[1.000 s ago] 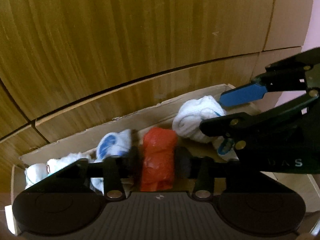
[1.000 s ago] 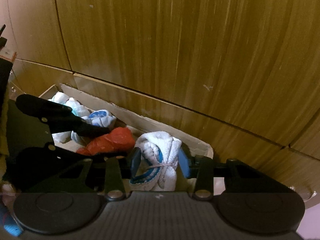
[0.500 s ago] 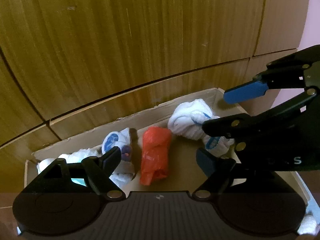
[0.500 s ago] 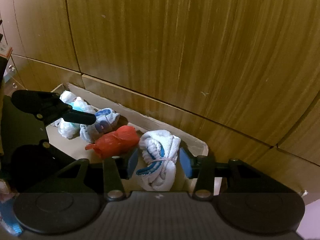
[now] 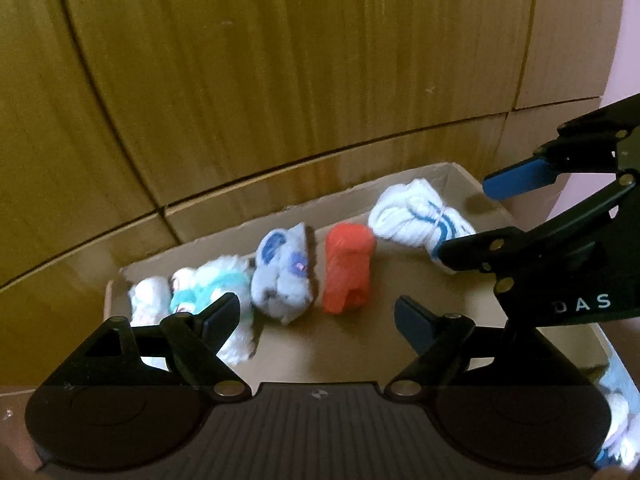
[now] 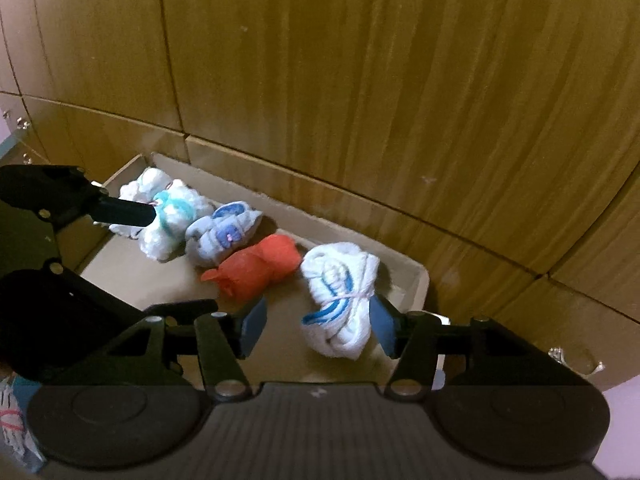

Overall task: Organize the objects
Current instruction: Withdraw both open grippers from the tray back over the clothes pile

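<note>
Both grippers hang over the cardboard box (image 5: 460, 176) now, angled down into it, with the wooden cabinet doors (image 5: 300, 60) filling the background. Five sock bundles lie in a row on the box floor. From the left wrist view, left to right: a small white bundle (image 5: 150, 296) at the far left end, a white and teal bundle (image 5: 216, 280) against it, a grey and blue bundle (image 5: 282, 276), the red bundle (image 5: 347, 266), then, a little apart from the red one, the white bundle with blue stripes (image 5: 416, 216) towards the right end.

The left gripper (image 5: 316, 314) has its jaws wide apart, and they have just been opening; nothing sits between the pads, only bare cardboard, with the red bundle lying free just beyond. Its left finger overlaps the teal bundle in the picture, though whether it touches is impossible to say.

Over to the right gripper (image 6: 318, 322): jaws partly apart and just been opening too. The striped white bundle (image 6: 340, 296) lies between them, close against the right pad, with a clear gap to the left pad, so it is resting on the box floor and not clamped. The red bundle (image 6: 260, 268) lies just left of it, nearly touching.

Each gripper shows at the edge of the other's camera, the right gripper (image 5: 472, 222) reaching in over the striped bundle
</note>
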